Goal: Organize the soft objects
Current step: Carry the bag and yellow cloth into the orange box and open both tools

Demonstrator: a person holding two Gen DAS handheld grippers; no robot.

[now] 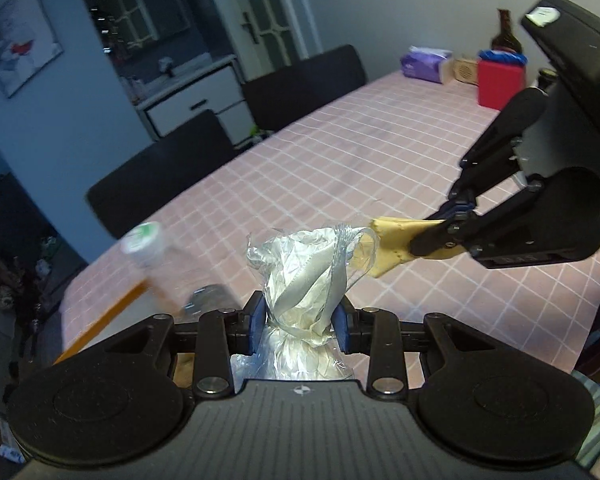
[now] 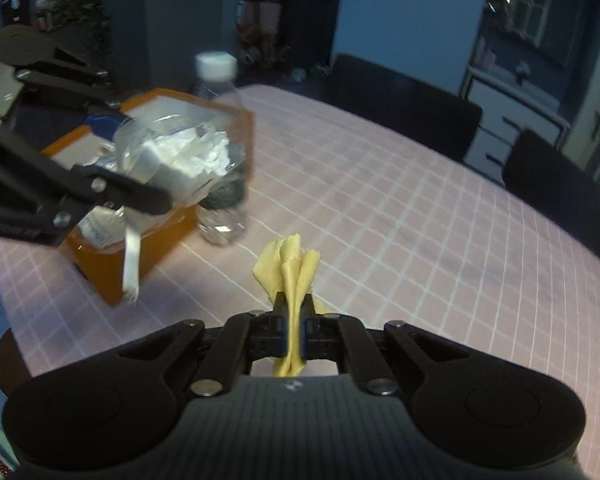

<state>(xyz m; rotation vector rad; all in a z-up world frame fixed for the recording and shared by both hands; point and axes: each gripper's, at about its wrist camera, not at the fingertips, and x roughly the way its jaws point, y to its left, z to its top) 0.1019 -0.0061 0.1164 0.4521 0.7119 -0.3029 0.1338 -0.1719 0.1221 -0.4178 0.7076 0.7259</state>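
Note:
My left gripper is shut on a crumpled clear plastic bag with white soft stuff and a ribbon inside, held above the pink checked table. It also shows in the right wrist view, hanging over an orange box. My right gripper is shut on a folded yellow cloth, held above the table. In the left wrist view that gripper and cloth are at the right, close to the bag.
A clear water bottle with a white cap stands beside the orange box. A red box, a purple tissue pack and a brown bottle stand at the table's far end. Dark chairs line the far side.

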